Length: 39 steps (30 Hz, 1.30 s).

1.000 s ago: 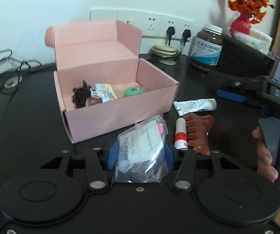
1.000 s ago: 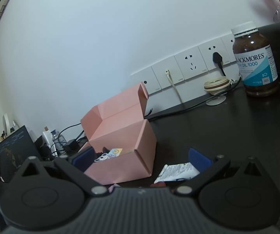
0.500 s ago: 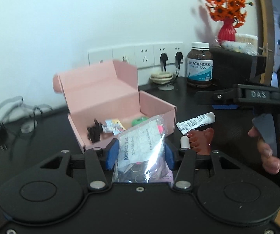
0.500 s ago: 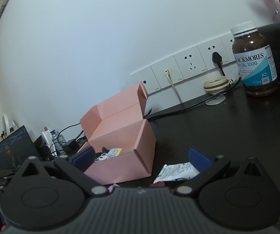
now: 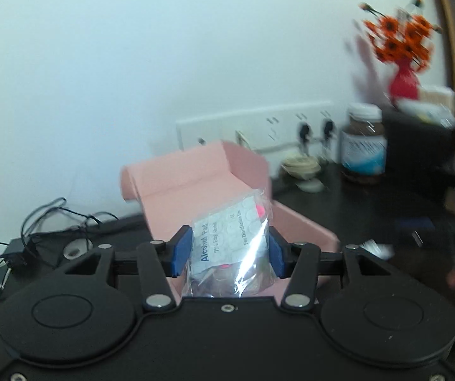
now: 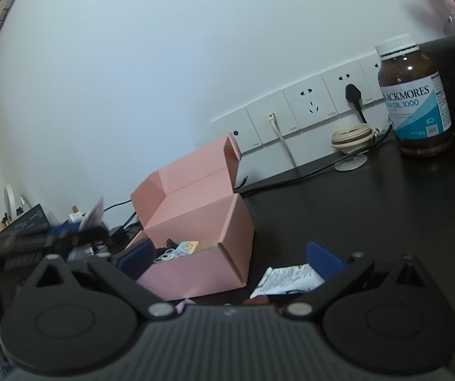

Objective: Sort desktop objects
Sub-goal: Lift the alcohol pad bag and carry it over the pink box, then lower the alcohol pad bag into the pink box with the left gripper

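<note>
the left gripper (image 5: 226,250) is clenched on a clear bag of alcohol pads (image 5: 230,241), held in the air just in front of the open pink box (image 5: 303,228). this looks like the carry step; next it wants to move over the box and let go. the right gripper (image 6: 227,260) hangs spread wide, empty, near the box, a white tube (image 6: 287,277) beside it. beyond the box stands a brown bottle (image 6: 414,95).

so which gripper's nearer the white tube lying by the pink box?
Right. The right gripper sits low with the white tube just inside its right finger. The left gripper, shut on the alcohol pad bag, is raised in front of the pink box.
</note>
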Each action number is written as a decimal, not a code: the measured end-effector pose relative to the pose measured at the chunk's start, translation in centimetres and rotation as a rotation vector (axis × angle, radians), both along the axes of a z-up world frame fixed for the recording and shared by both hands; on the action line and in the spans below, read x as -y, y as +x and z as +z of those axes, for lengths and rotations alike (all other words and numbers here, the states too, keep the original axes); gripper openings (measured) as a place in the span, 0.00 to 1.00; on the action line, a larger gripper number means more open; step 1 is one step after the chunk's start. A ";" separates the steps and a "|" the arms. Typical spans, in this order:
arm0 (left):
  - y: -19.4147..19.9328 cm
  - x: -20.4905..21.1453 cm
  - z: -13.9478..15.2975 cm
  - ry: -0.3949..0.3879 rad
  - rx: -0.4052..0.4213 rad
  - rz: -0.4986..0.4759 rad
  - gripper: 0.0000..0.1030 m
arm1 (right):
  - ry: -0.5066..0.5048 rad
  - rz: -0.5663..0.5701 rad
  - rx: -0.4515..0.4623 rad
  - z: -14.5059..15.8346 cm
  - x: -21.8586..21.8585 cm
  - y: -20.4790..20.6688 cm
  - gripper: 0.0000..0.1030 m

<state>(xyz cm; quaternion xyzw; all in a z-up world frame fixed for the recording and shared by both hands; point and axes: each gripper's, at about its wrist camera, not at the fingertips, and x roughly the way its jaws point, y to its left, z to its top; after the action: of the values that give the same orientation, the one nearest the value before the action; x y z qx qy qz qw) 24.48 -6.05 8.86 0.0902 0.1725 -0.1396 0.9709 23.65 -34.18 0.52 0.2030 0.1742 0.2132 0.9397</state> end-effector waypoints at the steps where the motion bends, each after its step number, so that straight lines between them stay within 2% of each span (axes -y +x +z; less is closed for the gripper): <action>1: 0.7 0.1 0.2 0.001 0.007 0.007 0.49 | 0.002 -0.001 -0.001 0.0 0.0 0.0 0.99; 6: 3.9 2.3 -0.7 0.058 -0.028 0.004 0.49 | -0.010 0.000 -0.001 0.0 -0.1 0.1 0.99; 10: 5.4 3.3 -2.1 0.069 -0.084 -0.011 0.49 | -0.015 0.001 0.003 0.1 -0.2 -0.1 0.99; 24: 7.8 4.3 -5.3 0.140 -0.209 -0.023 0.49 | -0.018 0.010 -0.002 0.1 -0.3 -0.1 0.99; 35: 8.5 2.7 -5.8 0.028 -0.371 -0.007 0.50 | -0.011 0.013 -0.007 0.0 -0.3 -0.1 0.99; 39: 8.6 2.7 -5.6 0.018 -0.392 0.010 0.50 | -0.015 0.014 -0.005 0.0 -0.3 0.0 0.99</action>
<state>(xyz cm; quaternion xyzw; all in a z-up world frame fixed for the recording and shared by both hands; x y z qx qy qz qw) 33.04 -8.73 3.27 0.0691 0.3599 -0.1480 0.9186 23.62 -33.86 0.51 0.1954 0.1798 0.2179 0.9392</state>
